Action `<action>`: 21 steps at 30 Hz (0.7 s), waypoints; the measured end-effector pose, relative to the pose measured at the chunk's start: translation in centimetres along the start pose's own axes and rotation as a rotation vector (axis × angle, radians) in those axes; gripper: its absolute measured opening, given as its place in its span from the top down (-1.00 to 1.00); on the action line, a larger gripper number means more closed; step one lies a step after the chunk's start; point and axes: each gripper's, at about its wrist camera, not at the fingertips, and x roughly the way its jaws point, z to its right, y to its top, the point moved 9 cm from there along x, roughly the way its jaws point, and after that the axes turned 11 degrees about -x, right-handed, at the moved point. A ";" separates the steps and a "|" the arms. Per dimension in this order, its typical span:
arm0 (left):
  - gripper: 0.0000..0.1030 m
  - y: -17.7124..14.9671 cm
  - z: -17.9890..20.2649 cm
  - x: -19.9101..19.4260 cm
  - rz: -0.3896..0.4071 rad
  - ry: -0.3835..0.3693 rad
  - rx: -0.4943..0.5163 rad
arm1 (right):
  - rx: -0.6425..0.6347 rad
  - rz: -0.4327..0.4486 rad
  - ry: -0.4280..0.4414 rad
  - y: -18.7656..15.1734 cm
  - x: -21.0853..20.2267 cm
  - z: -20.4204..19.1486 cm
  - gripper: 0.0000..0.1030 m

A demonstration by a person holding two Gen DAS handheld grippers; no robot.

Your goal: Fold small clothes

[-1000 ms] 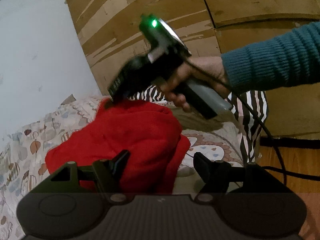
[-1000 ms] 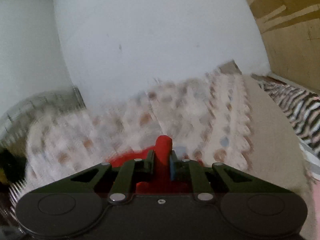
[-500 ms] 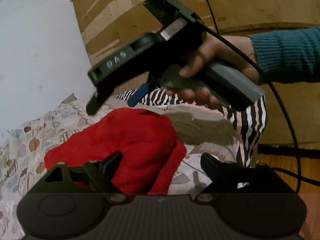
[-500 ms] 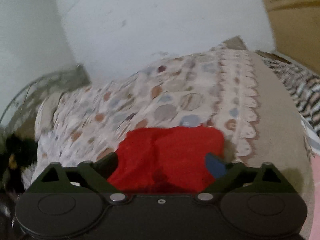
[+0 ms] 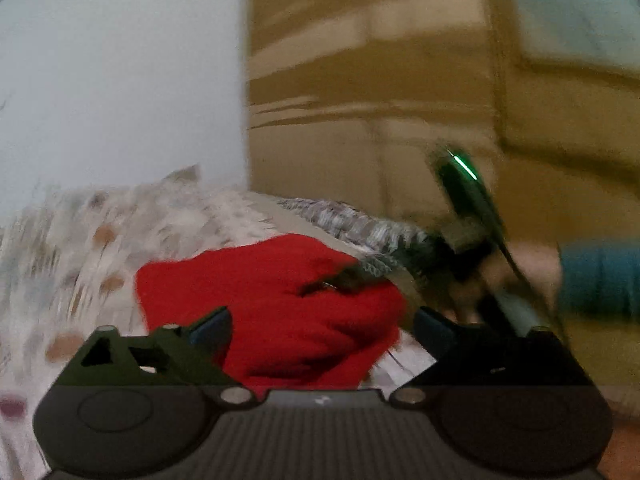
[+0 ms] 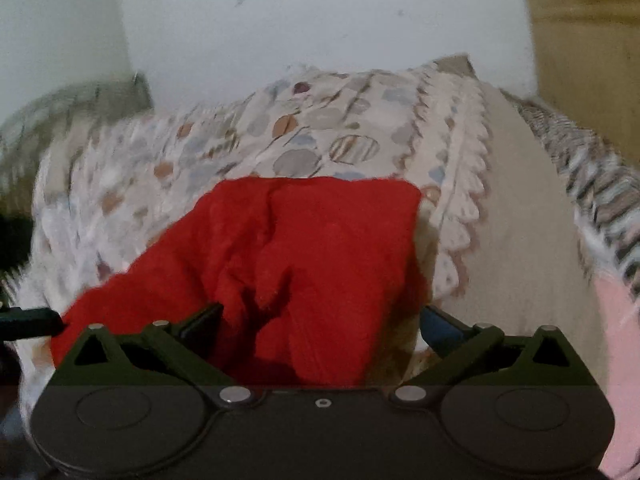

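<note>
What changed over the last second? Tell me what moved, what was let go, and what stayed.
The right tongs let go of the red garment they had pinched; their jaws are opening, and the cloth between them is untouched. The left tongs are opening too, nothing gripped. In the left view, the right hand dropped from above the garment to its right edge. The garment stayed on the patterned bedspread.

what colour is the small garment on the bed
Red, plain with no pattern; the right wrist view shows it best.
</note>
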 end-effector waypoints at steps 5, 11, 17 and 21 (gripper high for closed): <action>-0.99 1.7 -7.0 0.4 -0.014 0.039 -0.420 | 0.166 0.074 0.054 -1.8 0.2 0.9 -0.99; -0.99 1.4 -10.8 2.2 -0.067 0.045 -0.571 | 0.233 0.246 0.067 0.0 -1.9 1.6 -0.99; -0.99 0.4 -9.5 4.5 -0.138 0.026 -0.516 | 0.370 0.188 0.035 2.5 0.0 5.8 -0.50; -0.99 -0.1 -9.0 4.5 -0.159 0.035 -0.463 | 0.364 0.120 0.052 4.9 2.8 7.1 0.46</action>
